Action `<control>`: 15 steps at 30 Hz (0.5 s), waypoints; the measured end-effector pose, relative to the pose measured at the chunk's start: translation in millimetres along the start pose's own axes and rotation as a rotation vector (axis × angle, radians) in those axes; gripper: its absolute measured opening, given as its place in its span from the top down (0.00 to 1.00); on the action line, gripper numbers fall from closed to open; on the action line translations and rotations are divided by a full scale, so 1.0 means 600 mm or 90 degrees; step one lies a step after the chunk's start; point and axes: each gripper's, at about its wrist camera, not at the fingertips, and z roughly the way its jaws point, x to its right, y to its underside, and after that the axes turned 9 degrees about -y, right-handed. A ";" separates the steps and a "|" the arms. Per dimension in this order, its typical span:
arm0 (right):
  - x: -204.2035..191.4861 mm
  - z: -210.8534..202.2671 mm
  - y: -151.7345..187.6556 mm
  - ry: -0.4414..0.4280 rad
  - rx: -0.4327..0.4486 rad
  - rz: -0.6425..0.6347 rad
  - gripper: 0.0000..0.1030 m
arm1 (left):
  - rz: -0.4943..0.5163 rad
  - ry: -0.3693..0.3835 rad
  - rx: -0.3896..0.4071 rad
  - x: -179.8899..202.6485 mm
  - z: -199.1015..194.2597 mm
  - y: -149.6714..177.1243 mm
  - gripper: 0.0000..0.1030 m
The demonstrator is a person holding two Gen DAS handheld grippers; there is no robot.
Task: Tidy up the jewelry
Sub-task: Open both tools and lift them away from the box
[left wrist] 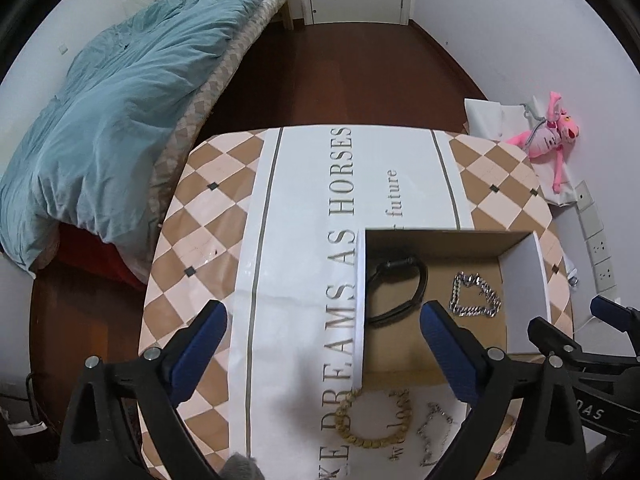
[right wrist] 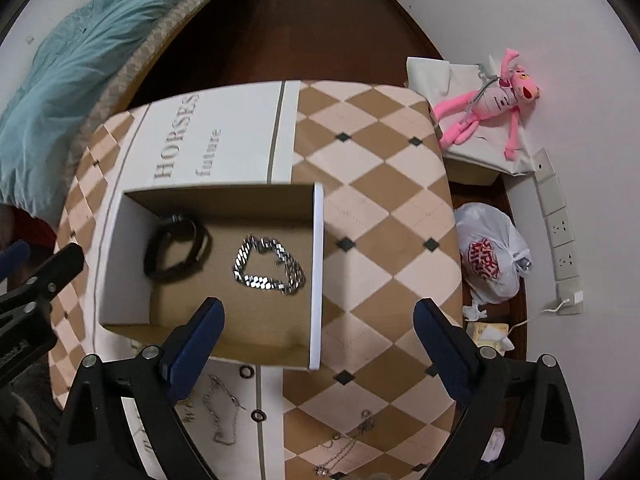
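Note:
A cardboard box with white walls (left wrist: 362, 300) (right wrist: 318, 272) stands on a white printed sheet (left wrist: 304, 184) on the checkered table. Inside it lie a black bracelet (left wrist: 396, 292) (right wrist: 178, 252) and a silver chain bracelet (left wrist: 476, 296) (right wrist: 268, 266). In front of the box lie a gold bead bracelet (left wrist: 372, 420), a thin silver chain (left wrist: 434, 432) (right wrist: 224, 412), two small dark rings (right wrist: 246, 372) and a fine necklace (right wrist: 344, 444). My left gripper (left wrist: 323, 312) hangs open over the box's left wall. My right gripper (right wrist: 319, 306) hangs open over its right wall. Neither holds anything.
A bed with a blue duvet (left wrist: 120, 112) runs along the left. To the right of the table are a pink plush toy (right wrist: 492, 100), a white plastic bag (right wrist: 490, 260) on the floor and wall sockets (right wrist: 560, 232). Dark wood floor lies beyond the table.

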 end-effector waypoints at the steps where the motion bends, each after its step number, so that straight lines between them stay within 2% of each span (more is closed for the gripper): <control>1: -0.001 0.000 0.005 -0.001 0.001 0.000 0.06 | -0.001 0.000 0.001 -0.001 -0.001 0.004 0.04; 9: -0.015 -0.025 0.022 0.000 0.026 -0.006 0.06 | -0.011 -0.012 0.024 -0.013 -0.032 0.018 0.04; 15: -0.032 -0.081 0.034 0.007 0.072 -0.015 0.06 | -0.020 -0.012 0.054 -0.027 -0.079 0.030 0.04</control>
